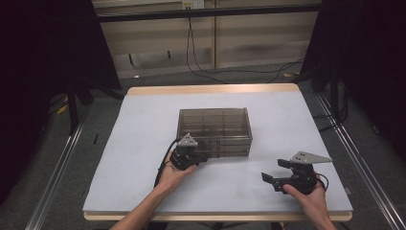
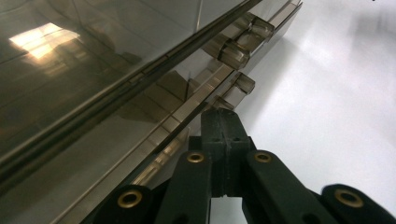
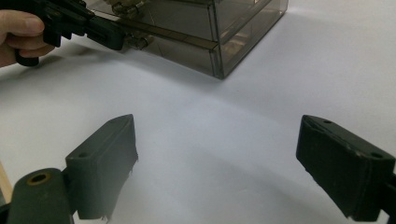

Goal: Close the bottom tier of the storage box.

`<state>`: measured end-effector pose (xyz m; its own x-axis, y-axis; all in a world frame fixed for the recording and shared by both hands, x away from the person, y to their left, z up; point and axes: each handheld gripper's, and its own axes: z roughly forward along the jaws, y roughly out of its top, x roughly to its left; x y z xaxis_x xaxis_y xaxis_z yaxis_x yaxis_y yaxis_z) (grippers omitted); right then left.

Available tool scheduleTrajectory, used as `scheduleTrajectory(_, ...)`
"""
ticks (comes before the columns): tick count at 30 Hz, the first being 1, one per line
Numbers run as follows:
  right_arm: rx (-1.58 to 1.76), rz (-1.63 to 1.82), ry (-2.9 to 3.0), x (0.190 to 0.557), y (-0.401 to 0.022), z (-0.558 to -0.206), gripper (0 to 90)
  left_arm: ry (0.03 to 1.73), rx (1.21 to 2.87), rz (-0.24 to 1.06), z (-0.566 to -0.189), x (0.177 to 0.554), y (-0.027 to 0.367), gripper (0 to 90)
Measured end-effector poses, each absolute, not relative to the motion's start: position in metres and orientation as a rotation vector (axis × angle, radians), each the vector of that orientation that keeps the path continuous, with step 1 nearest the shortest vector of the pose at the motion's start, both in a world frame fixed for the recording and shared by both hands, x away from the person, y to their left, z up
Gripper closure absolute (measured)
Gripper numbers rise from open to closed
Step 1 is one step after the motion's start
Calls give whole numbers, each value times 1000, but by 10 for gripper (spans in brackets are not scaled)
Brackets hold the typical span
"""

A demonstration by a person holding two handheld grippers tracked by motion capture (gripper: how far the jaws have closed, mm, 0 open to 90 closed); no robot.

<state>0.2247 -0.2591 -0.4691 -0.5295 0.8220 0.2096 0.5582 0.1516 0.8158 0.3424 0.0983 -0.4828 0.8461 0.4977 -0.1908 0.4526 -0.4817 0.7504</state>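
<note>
A smoky see-through plastic box [image 1: 214,127] with a hinged lid stands in the middle of the white table [image 1: 139,143]. My left gripper [image 1: 203,157] is shut, its tips pressed against the box's front rim. In the left gripper view the joined jaws [image 2: 224,122] meet the lid's edge just below two clear latches [image 2: 237,50]. I cannot tell whether anything is pinched between them. The right gripper [image 1: 273,170] hovers open over bare table at the front right, away from the box. Its view shows the spread jaws [image 3: 215,144], the box corner [image 3: 219,51] and the left gripper [image 3: 114,35] beyond.
The table's wooden edge [image 1: 210,89] runs along the far side. Black curtains hang at both sides, and cables [image 1: 201,67] lie on the floor behind. Metal rails [image 1: 354,158] flank the table. Open white surface surrounds the box.
</note>
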Motion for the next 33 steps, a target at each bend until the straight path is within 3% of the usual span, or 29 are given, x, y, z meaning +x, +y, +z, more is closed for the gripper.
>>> scheduleTrajectory(21, 1329, 1314, 2146, 224, -259, -468, 120, 703, 2160, 76, -484, 346, 97, 900)
scheduleTrajectory(23, 1331, 1315, 2146, 224, -259, -468, 120, 709, 2158, 70, -484, 345, 97, 856)
scheduleTrajectory(24, 1327, 1315, 2148, 224, -259, -468, 120, 684, 2158, 60, -480, 342, 98, 793)
scheduleTrajectory(33, 1331, 1319, 2142, 224, -259, -468, 120, 618, 2182, 115, -465, 325, 100, 632)
